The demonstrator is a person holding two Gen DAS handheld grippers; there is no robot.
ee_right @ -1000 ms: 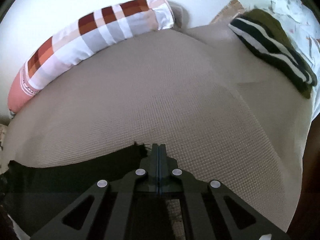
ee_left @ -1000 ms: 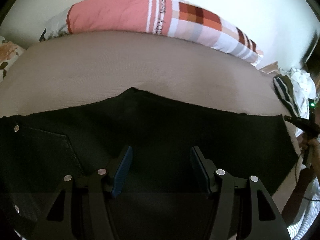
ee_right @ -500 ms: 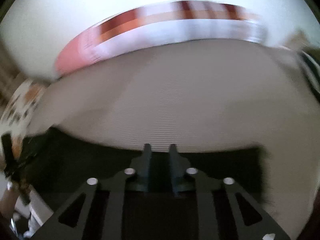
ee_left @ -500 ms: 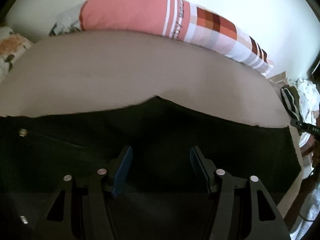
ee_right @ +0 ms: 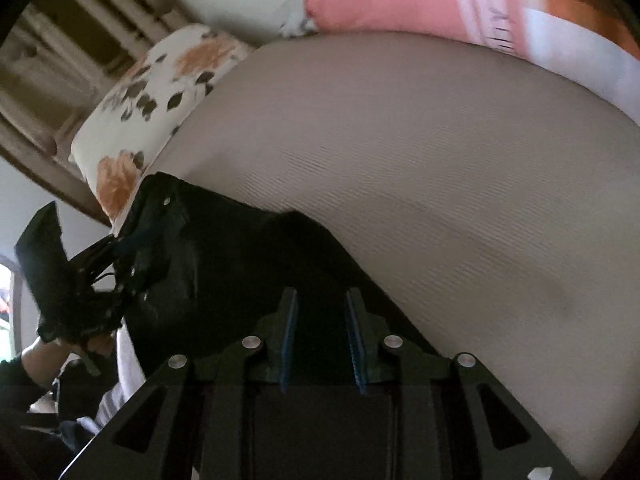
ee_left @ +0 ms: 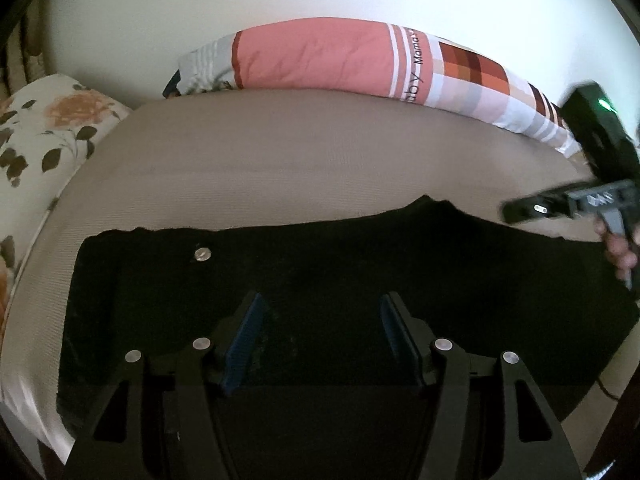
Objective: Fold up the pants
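Now we find the right gripper (ee_right: 322, 344) let go: a second ago its jaws were pressed together at the hem of the pants (ee_left: 340, 280); they have just been opening and now stand a little apart, with dark cloth behind them but nothing pinched that we can see. It has also swung across, so its view now looks along the pants toward the flowered pillow (ee_right: 160, 92) instead of toward the far end of the bed (ee_left: 280, 152). We read that as one fold laid down and released — the hem end carried over — with the next grip yet to be taken.

The left gripper (ee_left: 320, 332) hangs over the pants with its blue pads spread wide and nothing between them (it grips nothing, as in the earlier views).

The pants lie flat on the beige bed, nearer to us than the pink patchwork pillow (ee_left: 320, 56) at the wall, their waist end beside the flowered pillow. They are black, nearly featureless, with a silver stud (ee_left: 202, 255) near the far edge. That edge runs fairly straight apart from one small peak — and seen from the right wrist the waist end looks rumpled and raised, so it may want smoothing.
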